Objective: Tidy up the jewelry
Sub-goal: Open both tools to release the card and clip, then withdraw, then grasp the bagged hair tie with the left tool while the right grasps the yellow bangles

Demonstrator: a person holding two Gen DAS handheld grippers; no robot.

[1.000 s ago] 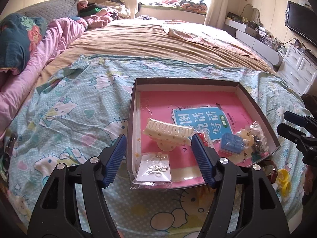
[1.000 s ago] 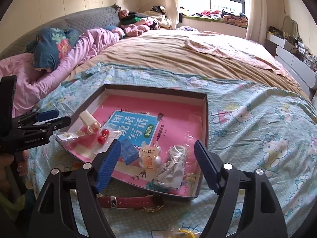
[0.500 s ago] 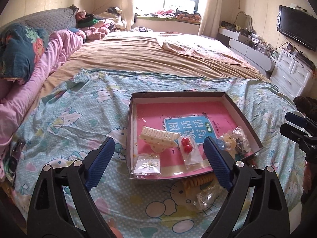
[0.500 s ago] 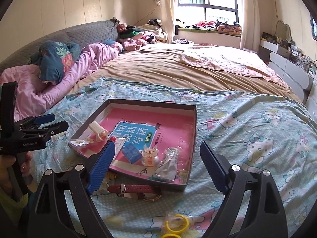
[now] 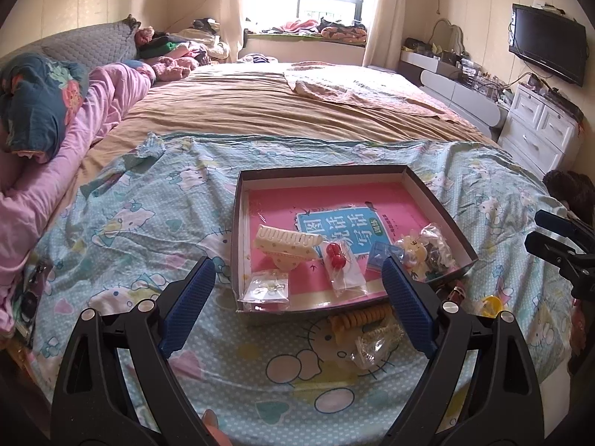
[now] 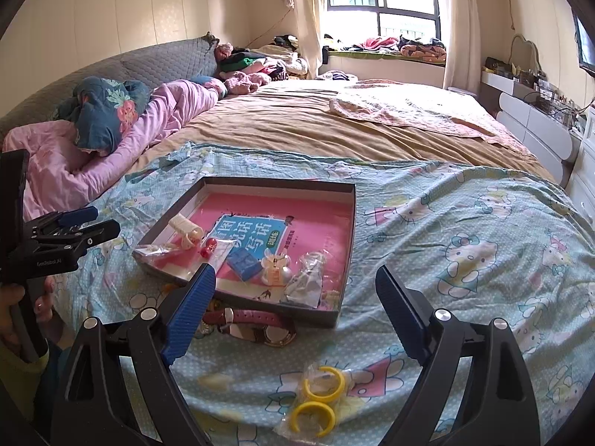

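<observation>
Shallow dark-walled cardboard box (image 5: 438, 200) sitting on the light-blue cartoon-cat bedsheet (image 5: 141, 223), lined with a pink booklet with a blue title panel (image 5: 334, 200). Inside, near the front: cream toothed plastic hair claw (image 5: 286, 241), clear bag with two red beads (image 5: 340, 264), small clear packet with thin gold-ish earrings (image 5: 266, 290) hanging a bit over the front corner, small blue square box (image 6: 243, 264), cream flower-shaped piece (image 6: 275, 265), crinkly clear bag (image 6: 306, 278) with contents too glare-y to make out.

Still outside the box on the sheet: magenta-strapped wristwatch (image 6: 256, 319) just at the front wall, partly tucked behind a blue pad; clear bag with two yellow plastic rings (image 6: 319, 396) nearer the camera; orange-tan coiled hair tie (image 5: 359, 316) beside a clear wrapper (image 5: 372, 347), contents unreadable.

Left gripper (image 5: 297, 308) with jaws spread wide, having just been opening, nothing between the pads. Right gripper (image 6: 293, 312) same deal, wide apart and just been opening, only bedsheet and watch showing in the gap, nothing pinched. Both hovering off the box's near edge. Hand (image 6: 22, 304) on the left handle cut off at the frame edge. Dark fuzzy thing at far right of the left view, can't tell what.
</observation>
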